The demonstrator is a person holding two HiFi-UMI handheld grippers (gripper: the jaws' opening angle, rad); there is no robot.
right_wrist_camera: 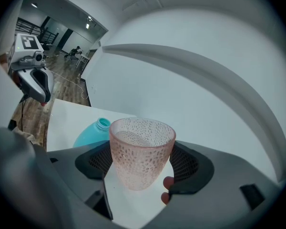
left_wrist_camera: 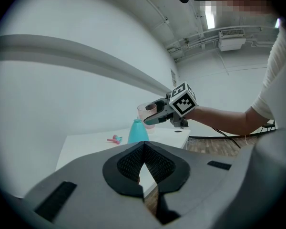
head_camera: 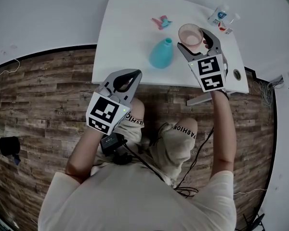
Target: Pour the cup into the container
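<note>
In the head view, the white table (head_camera: 130, 32) is bare toward its 9 o'clock edge, with the teal plastic bottle-shaped container (head_camera: 162, 53) mid-table and small bottles (head_camera: 220, 16) at 1 o'clock. In the left gripper view, the left gripper (left_wrist_camera: 143, 149) is clenched on nothing by the table's near edge. In the right gripper view, the right gripper (right_wrist_camera: 142, 163) grasps the upright pink dimpled translucent cup (right_wrist_camera: 141, 147), with the container at its 9 o'clock.

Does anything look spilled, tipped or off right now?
Nothing stands out: the pink cup sits upright in the right gripper, the teal container stands upright on the white table, no spill shows.
</note>
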